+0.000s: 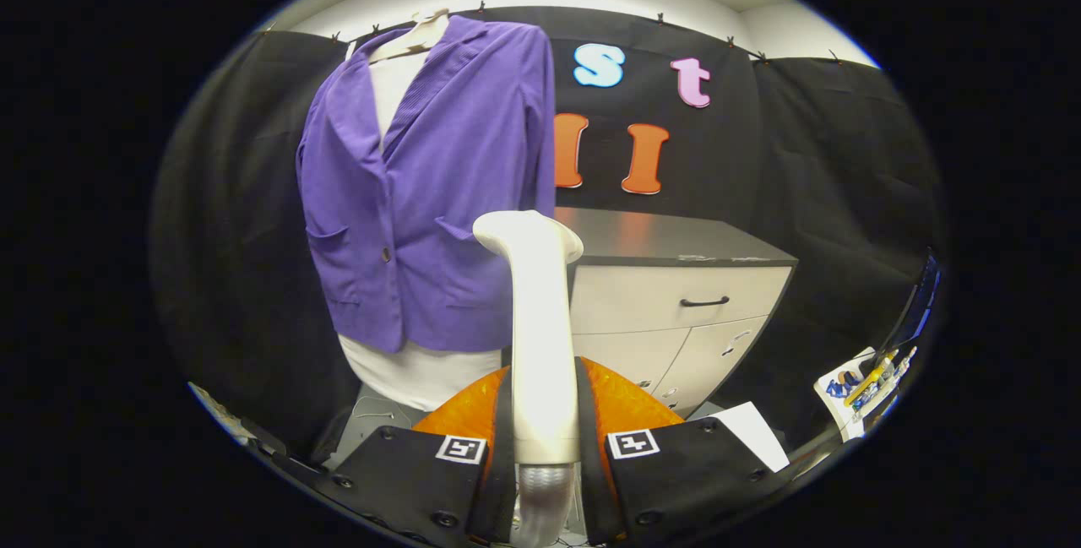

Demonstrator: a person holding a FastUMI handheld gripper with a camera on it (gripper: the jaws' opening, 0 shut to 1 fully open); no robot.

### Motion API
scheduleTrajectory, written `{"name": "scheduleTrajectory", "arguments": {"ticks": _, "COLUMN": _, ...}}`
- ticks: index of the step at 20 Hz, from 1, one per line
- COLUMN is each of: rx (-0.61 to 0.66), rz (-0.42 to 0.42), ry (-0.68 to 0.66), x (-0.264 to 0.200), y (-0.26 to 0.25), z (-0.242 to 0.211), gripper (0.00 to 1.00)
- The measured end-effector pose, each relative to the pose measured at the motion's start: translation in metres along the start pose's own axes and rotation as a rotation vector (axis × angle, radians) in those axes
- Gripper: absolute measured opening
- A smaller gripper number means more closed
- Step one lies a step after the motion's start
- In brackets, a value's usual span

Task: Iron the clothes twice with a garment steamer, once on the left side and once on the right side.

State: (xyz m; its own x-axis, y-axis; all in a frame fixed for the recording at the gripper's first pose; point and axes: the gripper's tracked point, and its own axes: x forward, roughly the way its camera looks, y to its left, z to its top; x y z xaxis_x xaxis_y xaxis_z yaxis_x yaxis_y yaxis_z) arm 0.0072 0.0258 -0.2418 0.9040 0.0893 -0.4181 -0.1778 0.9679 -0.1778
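behind hangs the purple jacket [431, 193] (upright for steaming), and the gripper [545, 447] fingers pinch the steamer [536, 320] handle, head just before it.

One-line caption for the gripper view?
Gripper shut on white steamer handle, head just short of purple jacket hanging beside a cabinet.

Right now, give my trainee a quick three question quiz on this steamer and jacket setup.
1. True or false: the gripper is shut on the steamer handle.
2. What colour is the jacket? A green, B purple, C red.
3. Fill in: beyond the steamer head, beside the jacket, stands a ___.

Key: 1 true. 2 B. 3 cabinet.
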Motion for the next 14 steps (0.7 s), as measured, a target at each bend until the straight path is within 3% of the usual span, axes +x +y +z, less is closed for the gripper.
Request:
{"name": "scheduleTrajectory", "arguments": {"ticks": 5, "rx": 0.046, "rz": -0.054, "ry": -0.088, "x": -0.014, "y": -0.059, "z": 0.048, "gripper": 0.39}}
{"name": "scheduleTrajectory", "arguments": {"ticks": 14, "rx": 0.105, "rz": -0.115, "ry": -0.232, "x": -0.039, "y": -0.120, "z": 0.116, "gripper": 0.39}}
